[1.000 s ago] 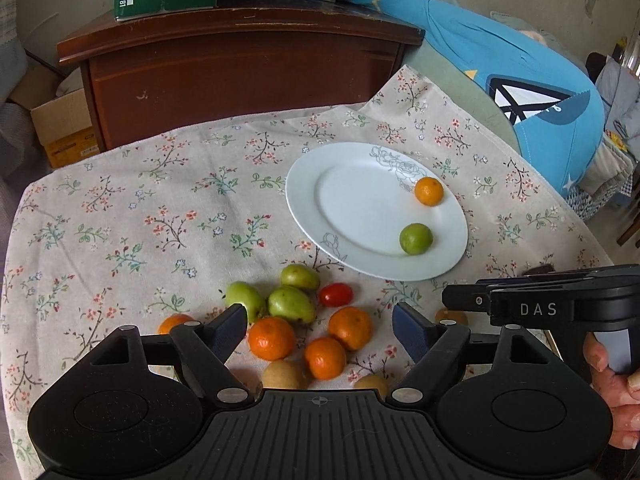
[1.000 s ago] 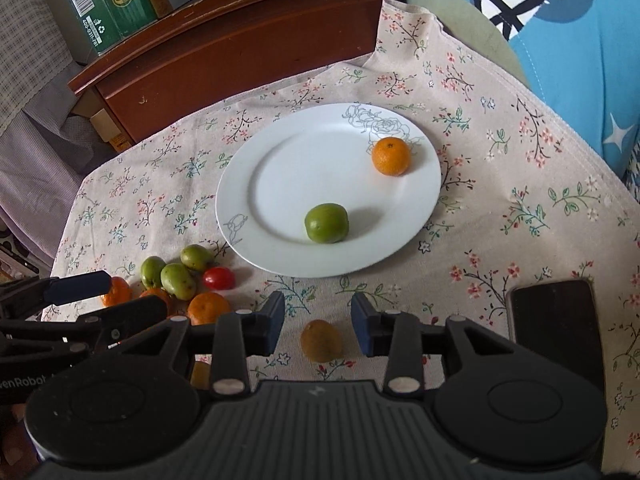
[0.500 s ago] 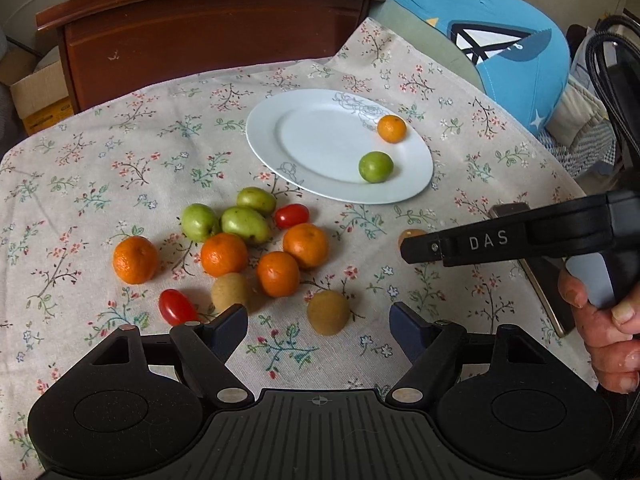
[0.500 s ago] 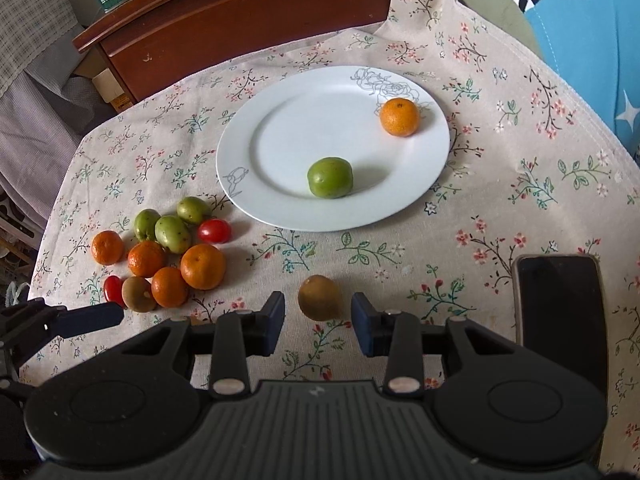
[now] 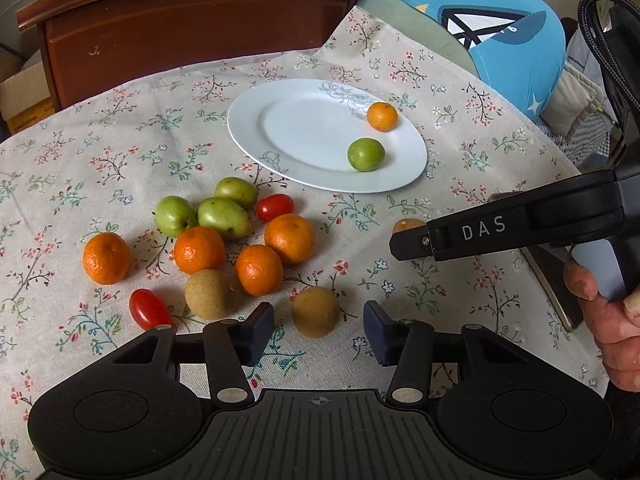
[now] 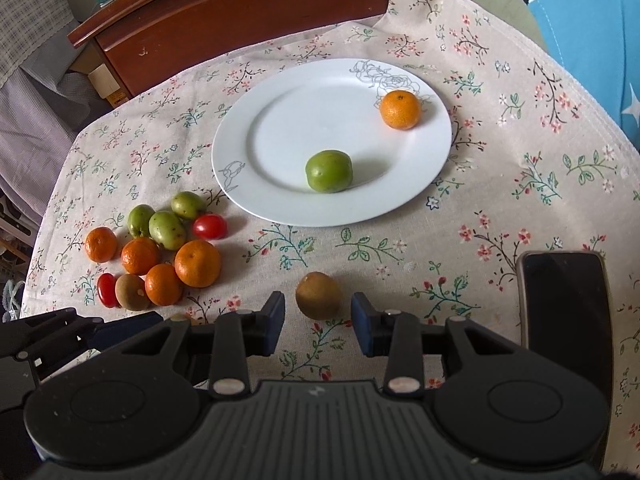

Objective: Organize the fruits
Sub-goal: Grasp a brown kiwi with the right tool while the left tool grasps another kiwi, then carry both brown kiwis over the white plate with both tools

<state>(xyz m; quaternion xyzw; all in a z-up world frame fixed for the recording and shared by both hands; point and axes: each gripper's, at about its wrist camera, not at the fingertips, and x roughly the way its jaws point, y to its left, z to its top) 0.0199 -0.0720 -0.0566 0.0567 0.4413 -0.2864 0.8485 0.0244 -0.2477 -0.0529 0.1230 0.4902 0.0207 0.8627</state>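
Note:
A brown round fruit lies on the floral cloth between the fingertips of my left gripper. Its jaws are closing, with a gap still on each side of the fruit. A second brown fruit sits just ahead of my right gripper, whose pads stand slightly apart from it. The white plate holds a mandarin and a green fruit. Left of the plate sits a cluster of mandarins, green fruits, cherry tomatoes and another brown fruit.
A dark phone lies on the cloth to the right of my right gripper. A brown wooden cabinet stands behind the table. A blue cushion lies at the back right. A hand holds the right gripper's handle.
My left gripper has drawn back from the fruit cluster and sunk toward the brown fruit, and its jaws have narrowed around it. The right gripper has edged nearer its own brown fruit.

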